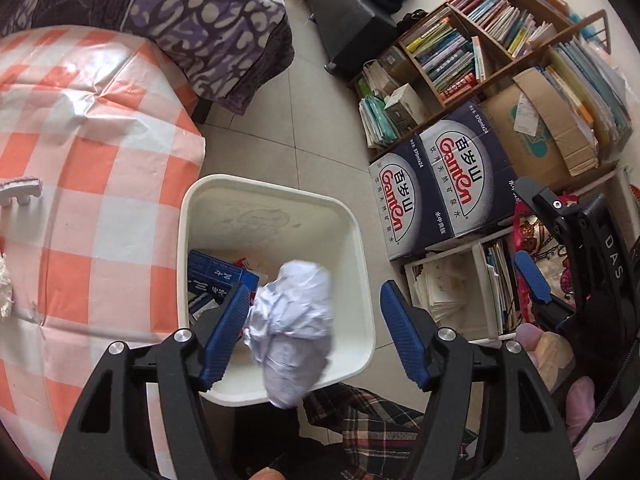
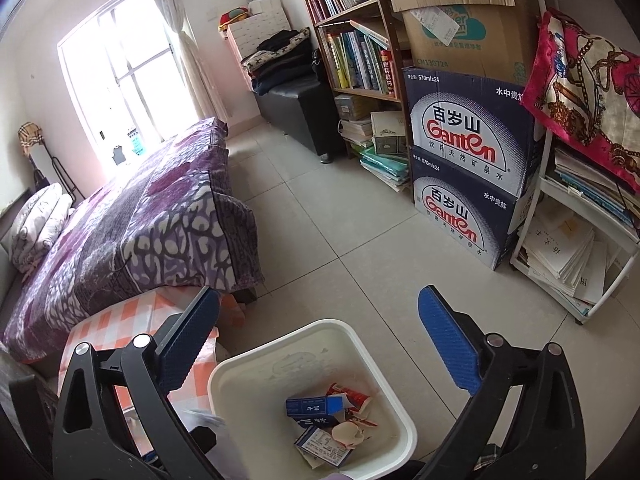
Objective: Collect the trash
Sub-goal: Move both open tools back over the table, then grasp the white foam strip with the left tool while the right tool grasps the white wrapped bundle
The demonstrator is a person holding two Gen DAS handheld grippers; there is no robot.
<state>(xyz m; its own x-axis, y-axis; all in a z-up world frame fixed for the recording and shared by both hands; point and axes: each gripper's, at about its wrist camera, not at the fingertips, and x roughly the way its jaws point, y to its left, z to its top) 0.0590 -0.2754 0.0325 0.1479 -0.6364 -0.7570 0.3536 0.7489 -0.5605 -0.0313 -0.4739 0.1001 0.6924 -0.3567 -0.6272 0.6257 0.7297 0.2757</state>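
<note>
A white square bin stands on the tiled floor beside the table. It holds a blue carton, a red and white wrapper and other scraps. A crumpled white paper ball, blurred, is over the bin between the jaws of my left gripper. The ball lies against the left pad and is clear of the right pad, so the jaws are open. My right gripper hangs over the bin's rim, wide open with nothing in it; it also shows in the left wrist view.
A table with an orange checked cloth lies left of the bin, with a whitish scrap at its edge. A purple-covered bed is behind. Ganten cartons and bookshelves line the right. Plaid trousers show below.
</note>
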